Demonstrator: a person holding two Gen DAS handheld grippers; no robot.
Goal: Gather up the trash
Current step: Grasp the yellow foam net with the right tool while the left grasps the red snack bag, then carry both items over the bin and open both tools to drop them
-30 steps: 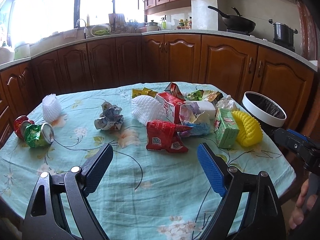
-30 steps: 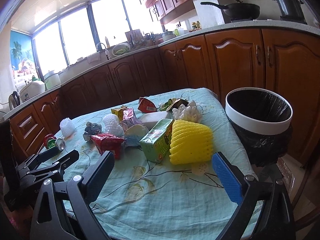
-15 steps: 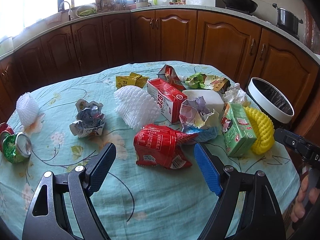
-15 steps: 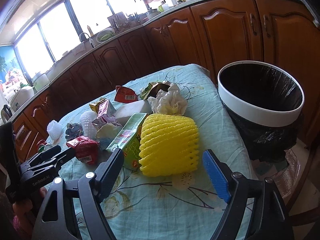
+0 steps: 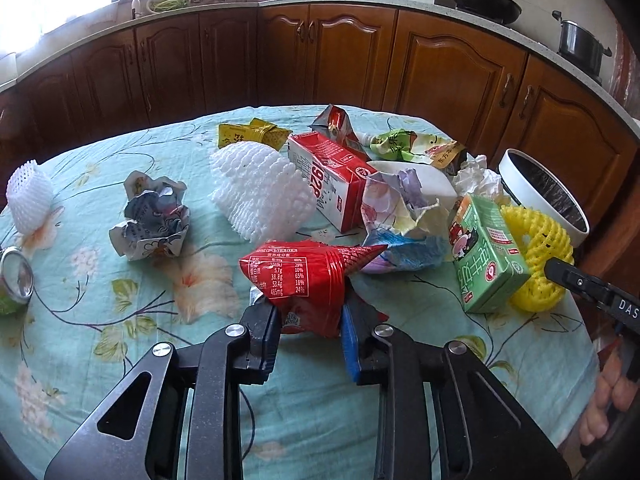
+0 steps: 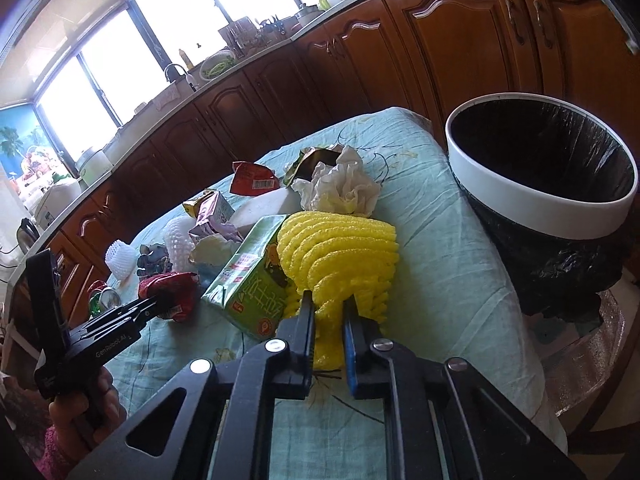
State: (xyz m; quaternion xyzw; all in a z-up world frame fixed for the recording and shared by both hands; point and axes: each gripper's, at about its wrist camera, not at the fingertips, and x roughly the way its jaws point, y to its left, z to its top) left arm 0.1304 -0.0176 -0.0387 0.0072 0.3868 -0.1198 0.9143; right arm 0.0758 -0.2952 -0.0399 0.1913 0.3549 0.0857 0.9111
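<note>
Daylight entered through the kitchen windows (image 6: 120,72), which were blown out to white in both views. The wooden cabinets (image 5: 452,72) below them stood comparatively dim, while the tablecloth (image 5: 120,272) was evenly lit with soft shadows beneath the litter. Fisheye distortion bowed the countertop (image 5: 360,0) and darkened the frame corners. The centre was sharp; the person's hand (image 6: 80,408) at the edge appeared blurred.
</note>
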